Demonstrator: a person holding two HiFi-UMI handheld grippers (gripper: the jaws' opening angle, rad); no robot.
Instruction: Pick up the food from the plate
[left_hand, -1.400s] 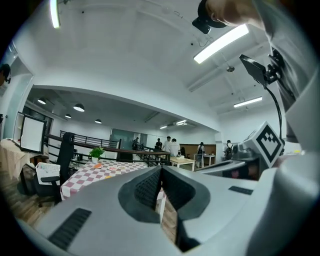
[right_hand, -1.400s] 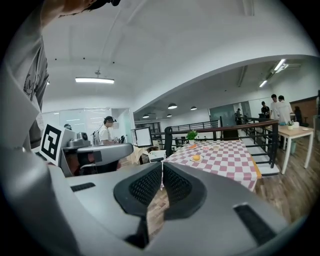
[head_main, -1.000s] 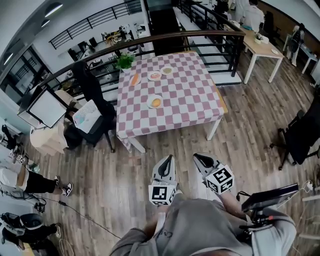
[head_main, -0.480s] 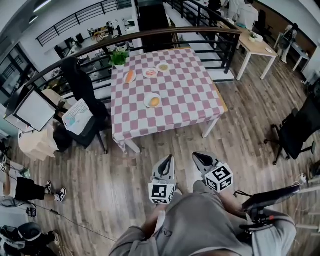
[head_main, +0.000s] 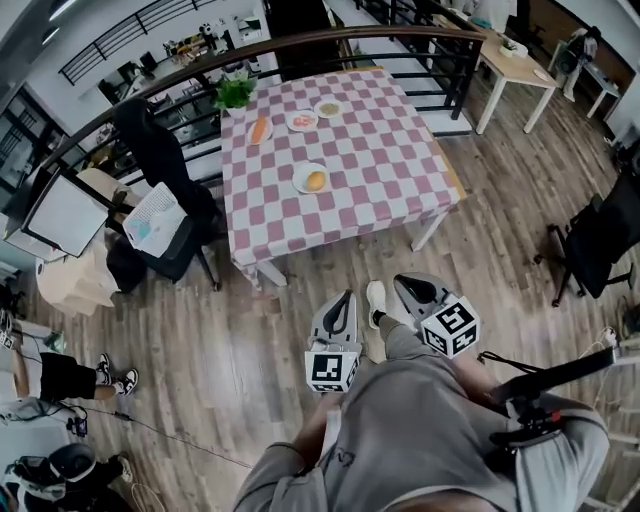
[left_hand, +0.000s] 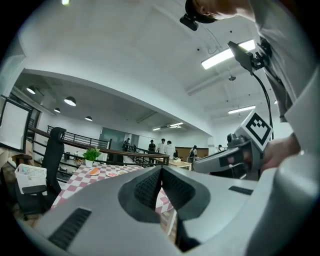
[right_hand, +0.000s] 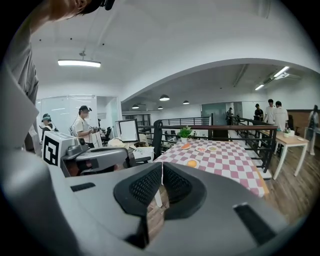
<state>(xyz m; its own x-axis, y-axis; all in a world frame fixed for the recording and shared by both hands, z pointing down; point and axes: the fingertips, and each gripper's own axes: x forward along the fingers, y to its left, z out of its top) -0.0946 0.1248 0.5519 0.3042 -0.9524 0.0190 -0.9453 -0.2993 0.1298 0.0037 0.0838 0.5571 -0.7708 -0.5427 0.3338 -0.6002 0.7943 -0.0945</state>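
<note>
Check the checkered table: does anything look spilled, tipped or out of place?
Nothing stands out. The checkered cloth lies smooth, the near plate sits flat with its food centred, and no spill shows.

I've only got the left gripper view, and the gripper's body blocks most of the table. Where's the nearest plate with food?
Observer: Head view shows a plate with orange food, alone near the middle of the table.
Operator: Is the right gripper open?
Observer: No. Its own view shows it shut, nothing between the jaws.
Operator: Are we at the table?
Observer: No; the left gripper hangs over floor, short of it.
</note>
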